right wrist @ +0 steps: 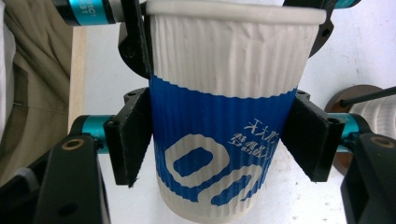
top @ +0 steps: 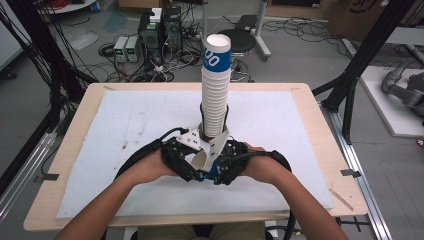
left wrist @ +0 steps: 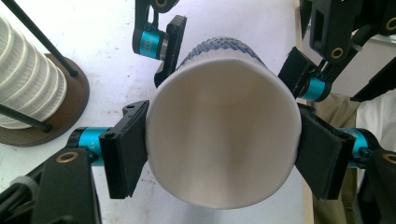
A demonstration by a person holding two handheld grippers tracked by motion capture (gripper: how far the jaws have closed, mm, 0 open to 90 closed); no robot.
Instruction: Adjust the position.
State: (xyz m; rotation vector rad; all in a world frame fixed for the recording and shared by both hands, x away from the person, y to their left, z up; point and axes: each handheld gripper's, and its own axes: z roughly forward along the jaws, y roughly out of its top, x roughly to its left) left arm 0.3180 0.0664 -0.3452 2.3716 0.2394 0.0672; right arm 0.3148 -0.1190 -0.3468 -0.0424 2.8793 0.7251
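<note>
A white ribbed paper cup with a blue band (top: 202, 159) is held tilted over the table's near centre, between both grippers. My left gripper (top: 181, 161) is shut on it near the rim. In the left gripper view the cup's open mouth (left wrist: 222, 135) faces the camera, and a pad (left wrist: 123, 154) presses each side. My right gripper (top: 230, 162) is shut around the blue band (right wrist: 224, 116), with its pads (right wrist: 133, 140) squeezing the cup's middle. Just behind them, a tall stack of matching cups (top: 215, 95) stands on a round brown base (left wrist: 70, 93) between thin black rods.
A white foam mat (top: 125, 125) covers the wooden table (top: 65, 150). Computer boxes and tangled cables (top: 155, 40) lie on the floor beyond the far edge. Black frame posts (top: 360, 55) rise at the right and left. A person's forearms (top: 110, 205) reach in from the near edge.
</note>
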